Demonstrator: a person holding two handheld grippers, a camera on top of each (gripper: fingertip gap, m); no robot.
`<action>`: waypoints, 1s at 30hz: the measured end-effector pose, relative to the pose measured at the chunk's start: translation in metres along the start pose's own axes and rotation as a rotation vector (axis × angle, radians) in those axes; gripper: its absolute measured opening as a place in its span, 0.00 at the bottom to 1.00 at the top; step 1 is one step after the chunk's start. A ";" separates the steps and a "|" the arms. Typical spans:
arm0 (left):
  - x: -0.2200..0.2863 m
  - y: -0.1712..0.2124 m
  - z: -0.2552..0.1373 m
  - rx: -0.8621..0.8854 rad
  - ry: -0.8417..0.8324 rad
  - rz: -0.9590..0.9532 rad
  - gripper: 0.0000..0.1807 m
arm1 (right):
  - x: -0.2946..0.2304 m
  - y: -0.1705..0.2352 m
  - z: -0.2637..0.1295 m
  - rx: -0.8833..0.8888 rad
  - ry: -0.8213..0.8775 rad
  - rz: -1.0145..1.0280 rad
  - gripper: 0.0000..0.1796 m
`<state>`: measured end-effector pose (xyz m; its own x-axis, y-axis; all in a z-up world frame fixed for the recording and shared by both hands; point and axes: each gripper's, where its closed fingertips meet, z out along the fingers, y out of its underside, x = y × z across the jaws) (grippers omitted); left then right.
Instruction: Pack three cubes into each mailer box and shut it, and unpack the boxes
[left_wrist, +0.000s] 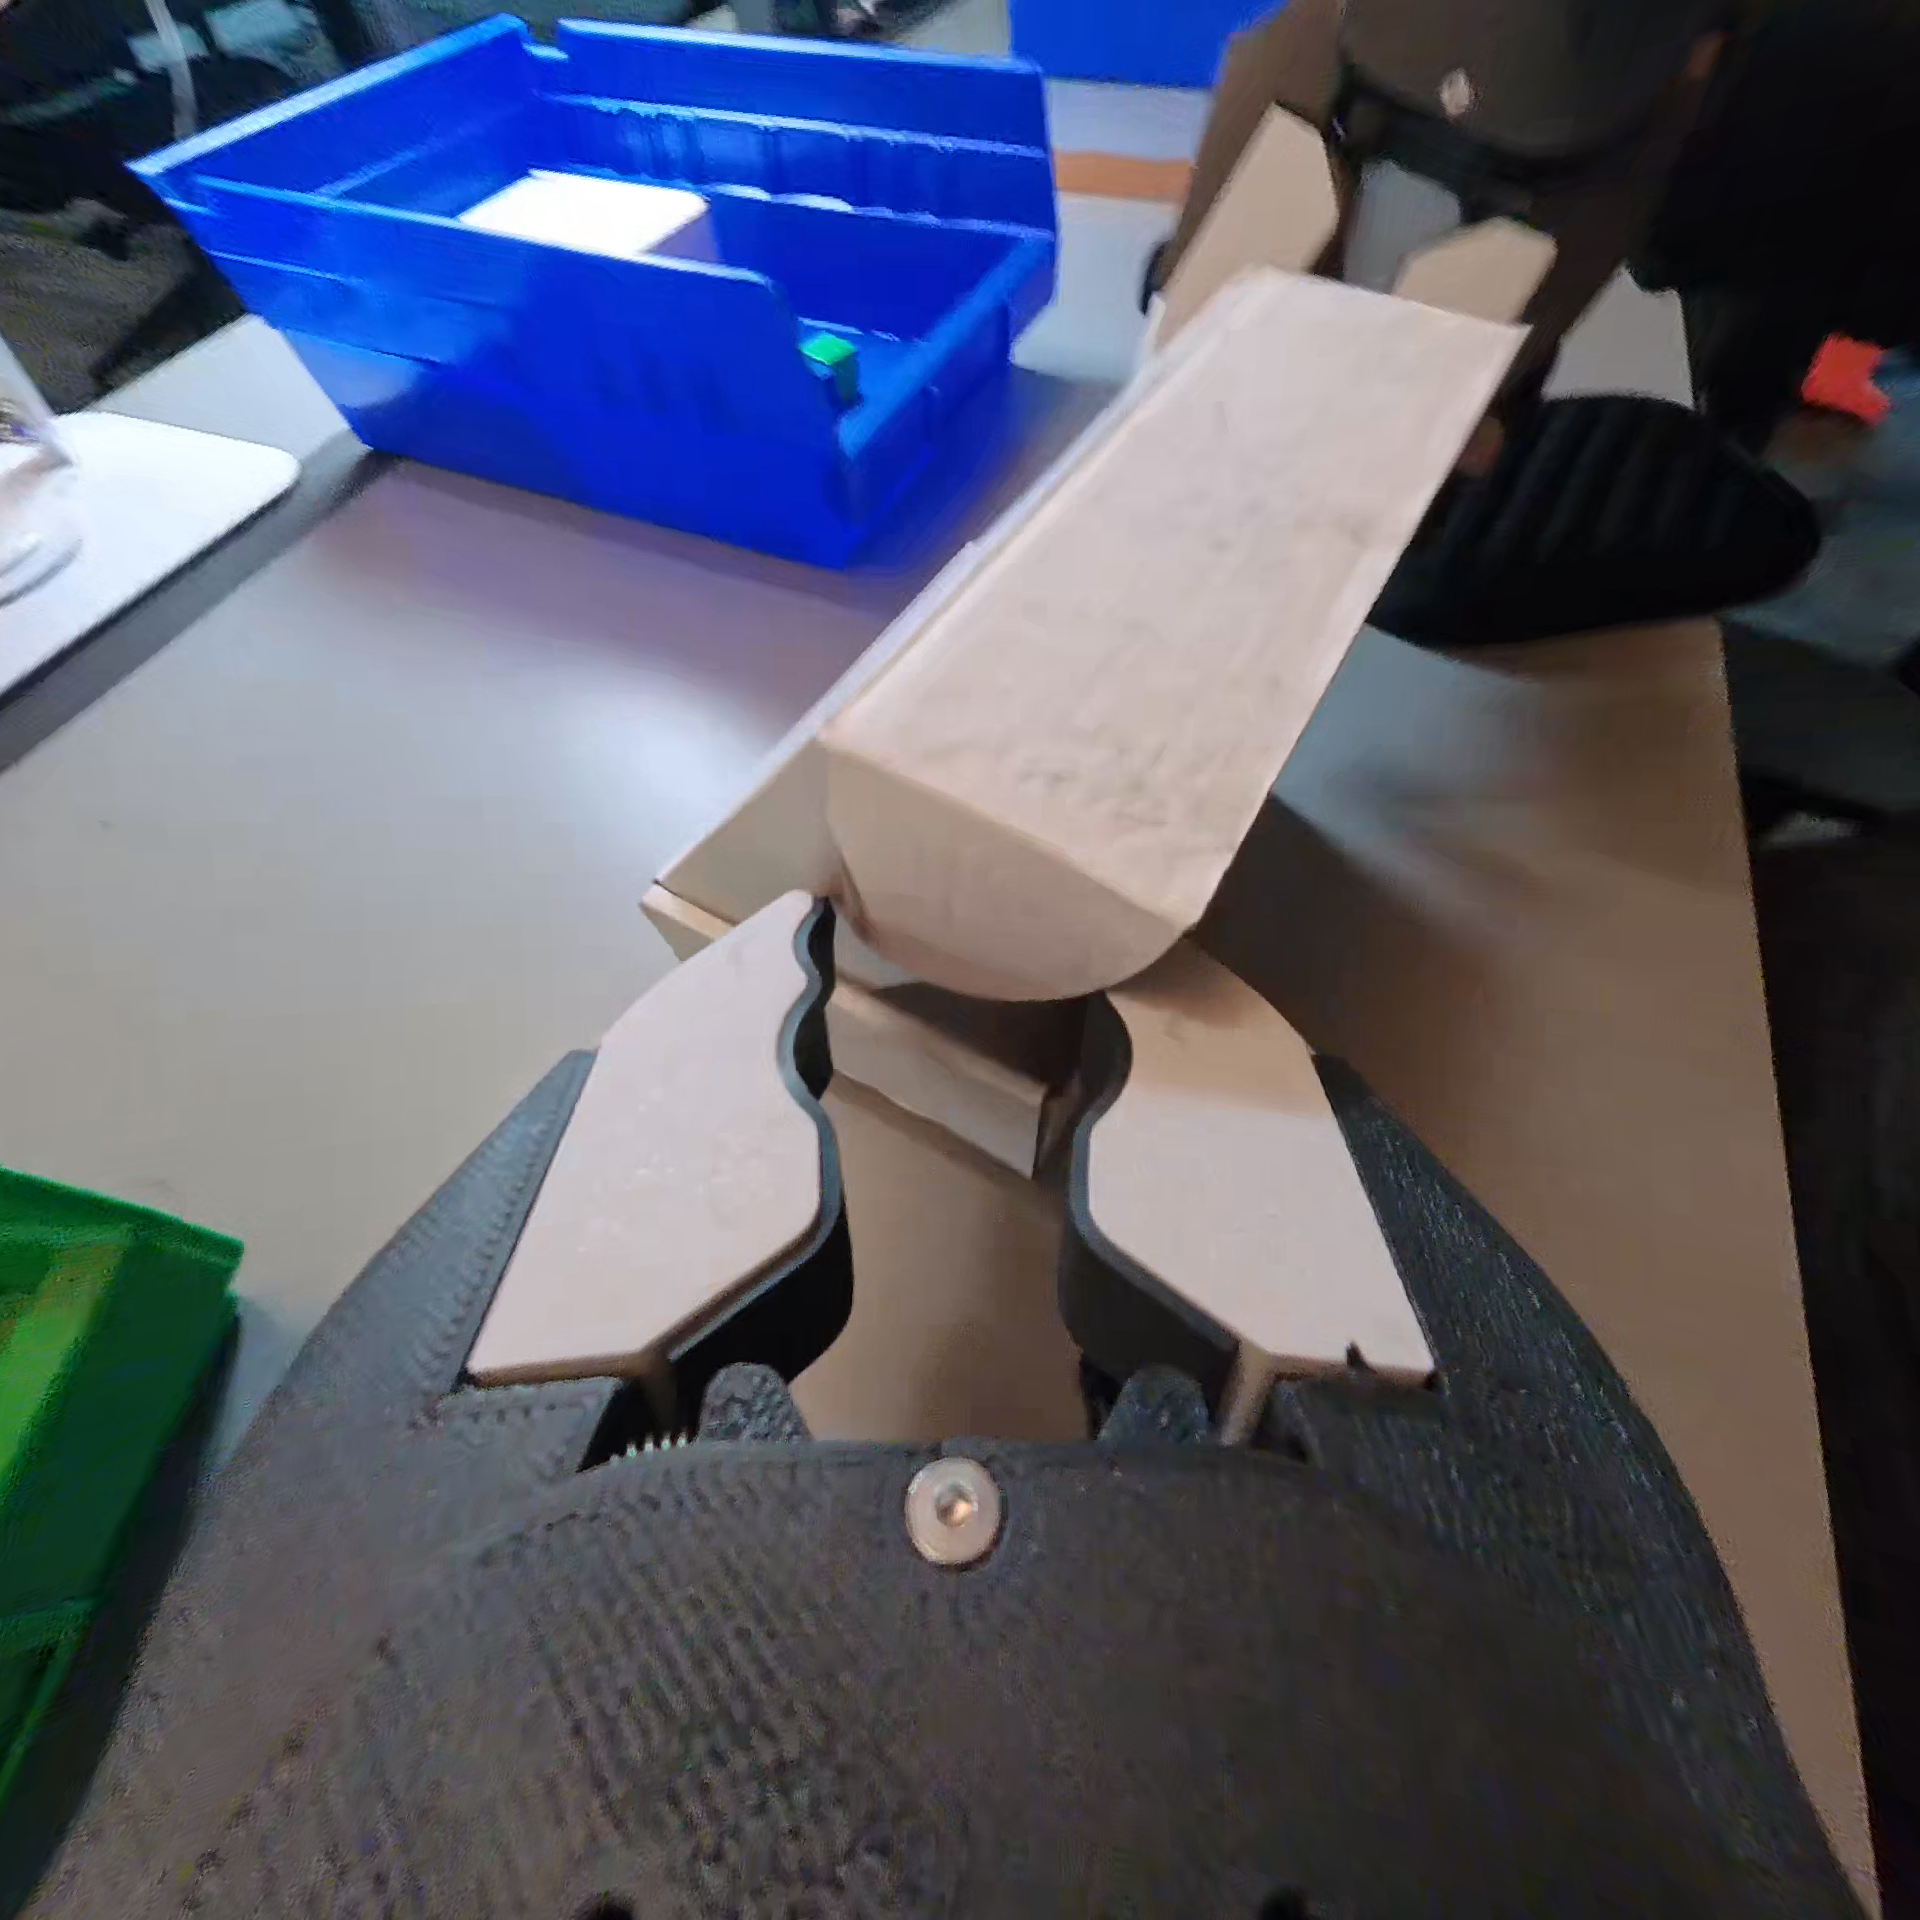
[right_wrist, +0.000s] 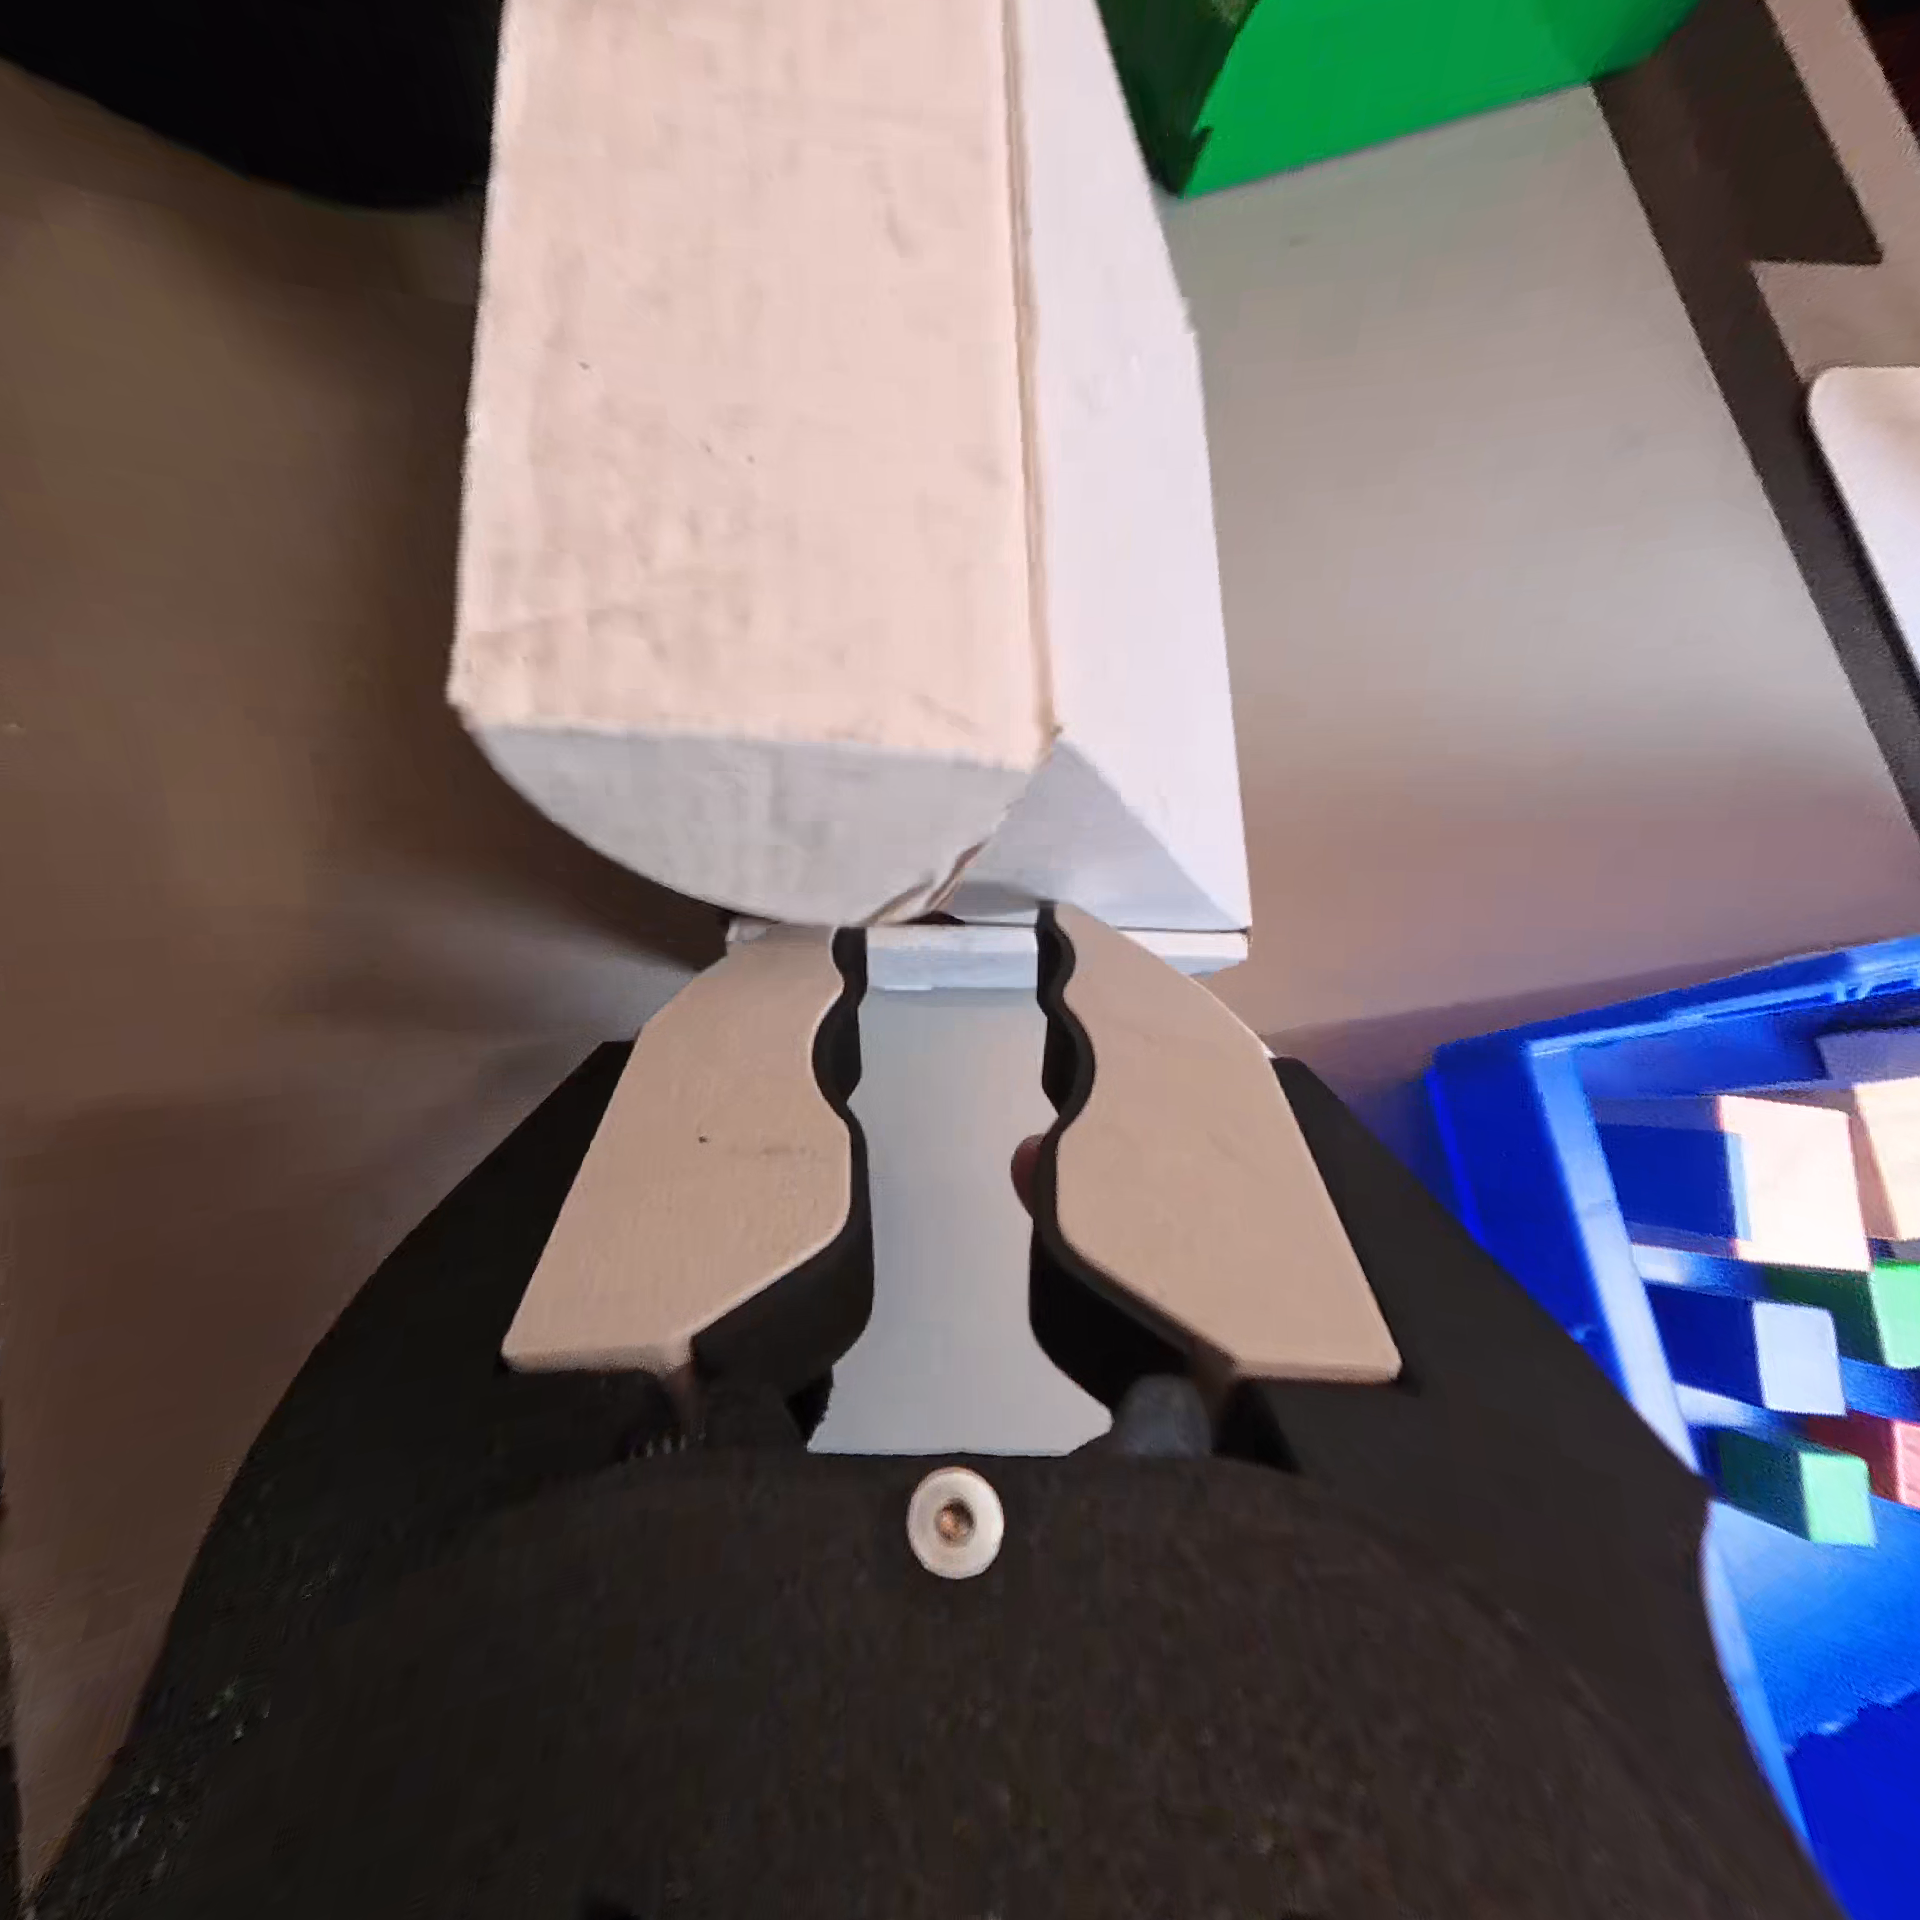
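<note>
A pale cardboard mailer box lies lengthwise between my two grippers, with its long lid flap raised and half folded over. My left gripper is closed on a small folded end tab at the near end of the box. My right gripper is closed on the matching end piece at the other end, and it also shows far off in the left wrist view. The inside of the box is hidden. A green cube sits in the blue bin. Several coloured cubes show in that bin in the right wrist view.
A green bin stands at the near left, and it also shows in the right wrist view. A white board lies at the far left. A black chair stands past the table's right edge. The left gripper's tips are roughly 15 cm from the right gripper's.
</note>
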<state>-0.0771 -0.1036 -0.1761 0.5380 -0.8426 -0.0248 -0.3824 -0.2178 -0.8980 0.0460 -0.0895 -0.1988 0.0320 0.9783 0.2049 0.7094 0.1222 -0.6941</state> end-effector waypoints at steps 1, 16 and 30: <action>0.005 0.005 -0.001 -0.017 0.029 0.012 0.24 | -0.002 0.000 -0.003 0.014 -0.016 0.008 0.19; 0.008 -0.025 -0.025 0.014 -0.240 0.458 0.36 | -0.003 -0.027 -0.043 0.155 0.319 -0.184 0.37; 0.054 0.031 -0.012 -0.310 -0.007 0.295 0.24 | -0.056 -0.001 -0.014 -0.019 0.106 -0.092 0.24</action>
<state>-0.0693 -0.1623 -0.2002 0.3760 -0.8880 -0.2646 -0.7277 -0.1061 -0.6776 0.0537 -0.1470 -0.2003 0.0393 0.9398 0.3394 0.7262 0.2065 -0.6558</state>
